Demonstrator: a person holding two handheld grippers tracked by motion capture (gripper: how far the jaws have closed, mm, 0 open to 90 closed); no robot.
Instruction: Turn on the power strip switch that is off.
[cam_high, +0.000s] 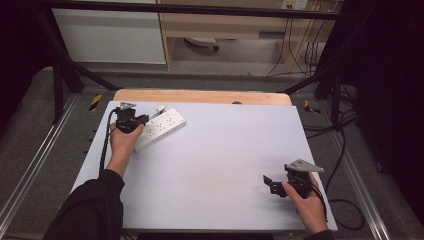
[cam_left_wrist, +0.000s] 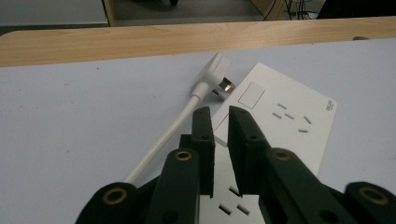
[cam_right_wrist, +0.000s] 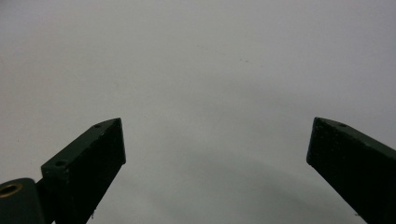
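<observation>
White rectangular plastic power strip steadied beneath nearly closed, empty jaws of left gripper; right gripper parked wide apart over counter

Light falls evenly from above on the white table surface, which reads bright and pale in the high view, while the room's left and right sides sink into near black. Shadows there are soft and short. The high view is slightly soft and grainy. In the left gripper view the white power strip and plug look sharp, the near black jaws a little blurred. The right gripper view is dimmer and grey, darkening toward its corners, with a faint curved shadow near the bottom edge.
</observation>
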